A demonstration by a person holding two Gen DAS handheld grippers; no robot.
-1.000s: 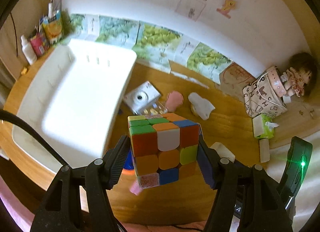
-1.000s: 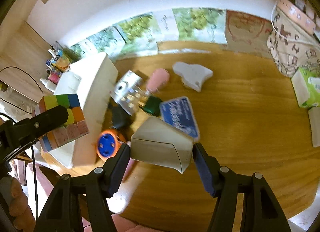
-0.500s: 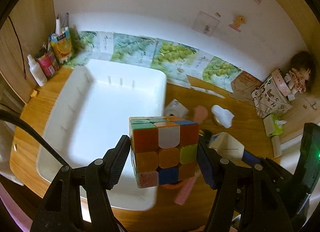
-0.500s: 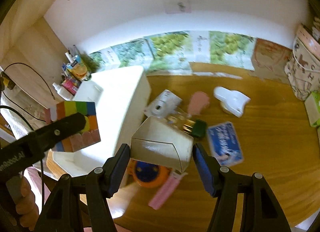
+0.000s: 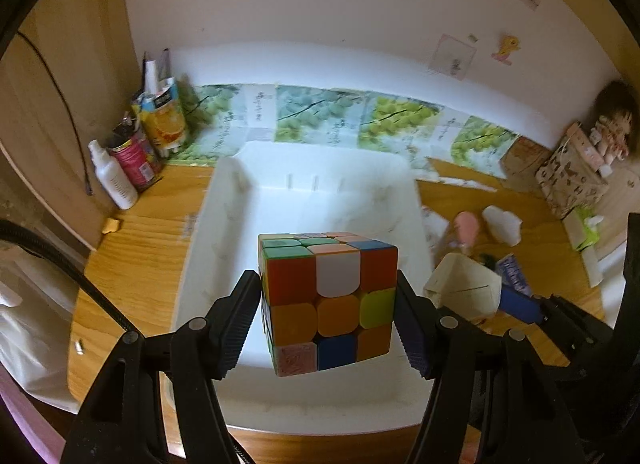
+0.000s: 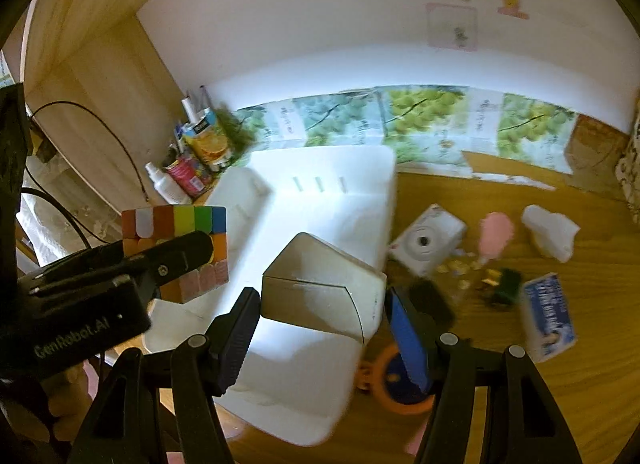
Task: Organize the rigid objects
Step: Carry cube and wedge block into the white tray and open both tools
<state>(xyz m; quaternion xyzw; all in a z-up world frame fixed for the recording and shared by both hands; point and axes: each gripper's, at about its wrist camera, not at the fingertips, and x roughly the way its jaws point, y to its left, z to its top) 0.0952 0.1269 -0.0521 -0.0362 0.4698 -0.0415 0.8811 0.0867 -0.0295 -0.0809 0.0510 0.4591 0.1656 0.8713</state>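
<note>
A: Start with the biggest thing. Where does the white storage bin (image 5: 320,200) sit against what is being carried?

B: Directly under both loads. In the left wrist view the bin's open floor fills the space below and beyond the puzzle cube (image 5: 328,300). In the right wrist view the bin (image 6: 320,192) lies beneath the white box (image 6: 320,288), with the bin's right wall just right of that box.

A: And the grippers?

B: The left gripper (image 5: 328,312) is clamped on the cube, pads pressed flat on its two side faces. The right gripper (image 6: 320,316) is clamped on the white box; the left pad presses its side, the blue right pad meets its far corner. Neither load touches the bin.

A: Which hand is better placed to drop first?

B: My judgement: the left. Its cube hangs over the middle of the bin, while the box hangs nearer the bin's right wall and front rim, so the right hand has less margin. The box's long axis runs across the jaws, roughly along the bin's front rim.

A: What stays outside?

B: To the right of the bin, on the wooden table (image 6: 520,404): an instant camera (image 6: 428,244), a blue packet (image 6: 550,316), an orange-and-blue disc (image 6: 396,384), a pink item (image 6: 496,234).
</note>
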